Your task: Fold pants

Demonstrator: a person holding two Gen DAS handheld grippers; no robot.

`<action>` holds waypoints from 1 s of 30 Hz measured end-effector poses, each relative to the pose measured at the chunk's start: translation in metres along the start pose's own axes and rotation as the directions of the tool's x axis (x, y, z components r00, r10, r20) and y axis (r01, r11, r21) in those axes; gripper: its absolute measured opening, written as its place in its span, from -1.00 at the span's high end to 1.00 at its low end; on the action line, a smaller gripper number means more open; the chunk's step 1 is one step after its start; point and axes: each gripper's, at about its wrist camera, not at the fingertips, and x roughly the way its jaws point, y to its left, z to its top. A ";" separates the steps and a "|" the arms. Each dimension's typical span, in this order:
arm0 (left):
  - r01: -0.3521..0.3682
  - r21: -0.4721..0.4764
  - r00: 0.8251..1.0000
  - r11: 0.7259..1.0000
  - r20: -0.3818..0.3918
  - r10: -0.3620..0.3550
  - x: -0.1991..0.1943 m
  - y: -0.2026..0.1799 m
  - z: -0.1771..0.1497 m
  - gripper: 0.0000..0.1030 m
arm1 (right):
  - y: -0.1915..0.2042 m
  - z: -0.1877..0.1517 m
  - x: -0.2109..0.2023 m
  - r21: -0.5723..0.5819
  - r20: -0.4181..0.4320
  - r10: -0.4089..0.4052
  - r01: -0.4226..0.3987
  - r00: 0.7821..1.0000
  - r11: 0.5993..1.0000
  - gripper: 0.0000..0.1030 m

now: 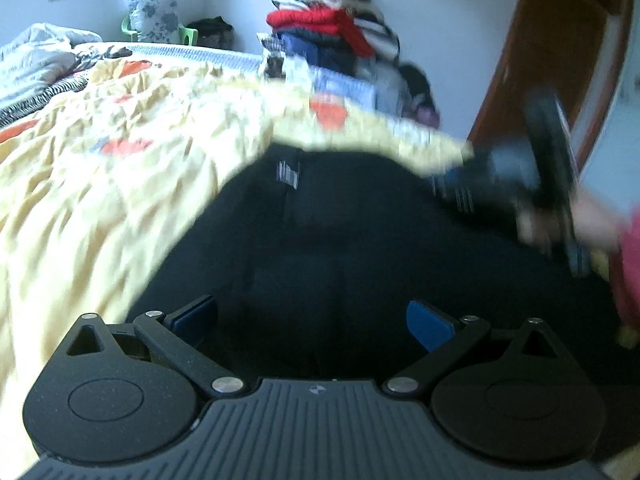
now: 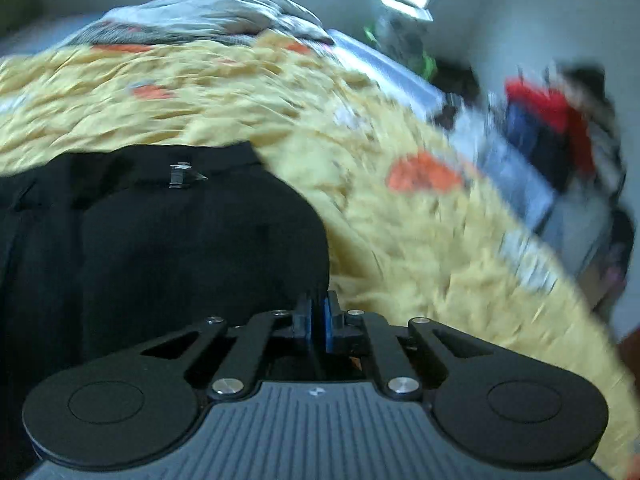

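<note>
**Black pants spread on the yellow bedcover, one gripper wide, the other closed**

The black pants (image 1: 340, 240) are lying flat on a bed covered by a wrinkled yellow bedcover (image 1: 100, 168) with orange patches. A small white label (image 1: 289, 174) is showing at the waistband, on the far edge of the garment. In the left wrist view the pants are filling the middle, with their left edge running diagonally against the bedcover.

The left gripper (image 1: 312, 320) is hanging over the near part of the pants with its blue-padded fingers (image 1: 430, 326) standing wide apart; dark cloth lies below the gap, and nothing is pinched between them.

The right gripper (image 2: 319, 316) is sitting just beside the right edge of the pants, where black cloth meets yellow cover. Its blue pads (image 2: 329, 320) are pressed together, and whether a fold of cloth is caught between them cannot be told. In the left wrist view it is appearing blurred at the right edge of the pants (image 1: 520, 176), held by a hand (image 1: 592, 220) in a pink sleeve (image 1: 630, 272).

Open bedcover is stretching left of the pants and beyond the waistband. At the far side a heap of folded clothes (image 1: 332, 32) is crowding the bed's edge, with a brown wooden door (image 1: 552, 60) to the right.
</note>
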 end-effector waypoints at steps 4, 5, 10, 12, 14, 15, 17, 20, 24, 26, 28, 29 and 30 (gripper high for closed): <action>0.106 -0.178 0.994 0.978 -0.008 -0.109 0.031 0.019 0.054 -0.96 | 0.042 -0.004 -0.026 -0.160 0.038 -0.051 0.057 0.998 0.985 0.88; 0.138 -0.228 0.989 0.964 -0.014 -0.145 0.041 0.022 0.064 -0.95 | 0.051 -0.006 -0.031 -0.194 0.044 -0.061 0.069 0.997 0.979 0.88; 0.256 -0.455 0.937 0.853 -0.101 -0.335 0.103 0.031 0.100 -0.91 | 0.077 -0.010 -0.046 -0.281 0.065 -0.074 0.089 0.995 0.955 0.88; 0.269 -0.508 0.920 0.818 -0.116 -0.374 0.121 0.033 0.106 -0.88 | 0.085 -0.011 -0.051 -0.311 0.076 -0.073 0.093 0.994 0.946 0.88; 0.256 -0.533 0.918 0.807 -0.127 -0.375 0.136 0.032 0.111 -0.87 | 0.093 -0.012 -0.055 -0.346 0.078 -0.073 0.096 0.994 0.933 0.87; 0.238 -0.544 0.918 0.805 -0.143 -0.369 0.142 0.032 0.112 -0.85 | 0.096 -0.013 -0.056 -0.357 0.079 -0.071 0.095 0.994 0.929 0.87; 0.218 -0.568 0.912 0.794 -0.171 -0.372 0.153 0.034 0.115 -0.56 | 0.100 -0.013 -0.059 -0.362 0.083 -0.064 0.090 0.995 0.928 0.87; 0.210 -0.621 0.889 0.755 -0.201 -0.412 0.158 0.043 0.110 0.48 | 0.102 -0.013 -0.061 -0.342 0.087 -0.057 0.083 0.995 0.936 0.88; 0.220 -0.554 0.917 0.803 -0.163 -0.364 0.126 0.042 0.101 0.86 | 0.099 -0.011 -0.067 -0.259 0.082 -0.020 0.040 0.996 0.965 0.88; 0.234 -0.497 0.932 0.836 -0.131 -0.339 0.102 0.040 0.095 0.89 | 0.096 -0.010 -0.075 -0.181 0.090 0.026 -0.009 0.996 0.984 0.88; 0.240 -0.447 0.944 0.862 -0.101 -0.315 0.076 0.041 0.085 0.91 | 0.098 -0.009 -0.086 -0.118 0.099 0.068 -0.056 0.993 0.991 0.88; 0.241 -0.437 0.947 0.867 -0.091 -0.309 0.062 0.044 0.078 0.91 | 0.100 -0.009 -0.091 -0.097 0.104 0.086 -0.076 0.991 0.992 0.88; 0.246 -0.442 0.947 0.862 -0.082 -0.312 0.051 0.047 0.070 0.91 | 0.104 -0.009 -0.097 -0.074 0.109 0.107 -0.100 0.988 0.992 0.88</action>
